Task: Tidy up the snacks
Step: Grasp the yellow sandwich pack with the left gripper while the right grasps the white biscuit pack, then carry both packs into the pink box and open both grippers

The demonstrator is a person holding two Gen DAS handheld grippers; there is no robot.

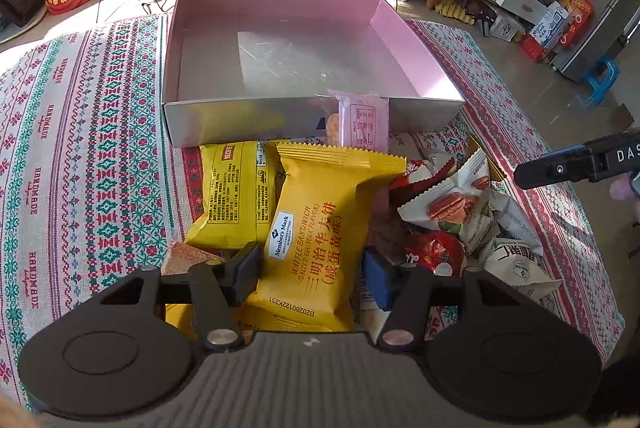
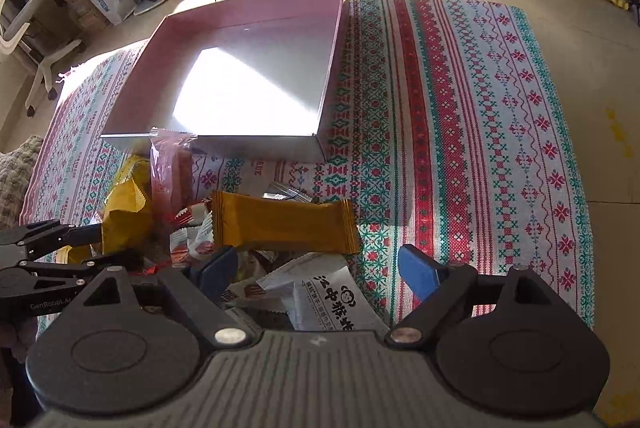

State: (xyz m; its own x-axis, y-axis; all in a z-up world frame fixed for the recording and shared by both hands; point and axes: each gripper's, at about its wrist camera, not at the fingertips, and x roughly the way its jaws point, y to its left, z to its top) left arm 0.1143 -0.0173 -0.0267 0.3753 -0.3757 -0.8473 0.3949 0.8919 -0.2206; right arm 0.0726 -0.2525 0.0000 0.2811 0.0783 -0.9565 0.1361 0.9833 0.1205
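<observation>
Now the left gripper (image 1: pixel 310 274) stands open astride the yellow waffle packet (image 1: pixel 316 224) (long axis toward the box (image 1: pixel 256 124)); the right gripper (image 2: pixel 320 270), also open, holds nothing.

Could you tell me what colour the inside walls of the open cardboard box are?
Pink, clearest in the left wrist view on the open cardboard box.

left wrist: close, facing box (image 1: pixel 280 48) | right wrist: likely higher, same box (image 2: pixel 248 76)
</observation>
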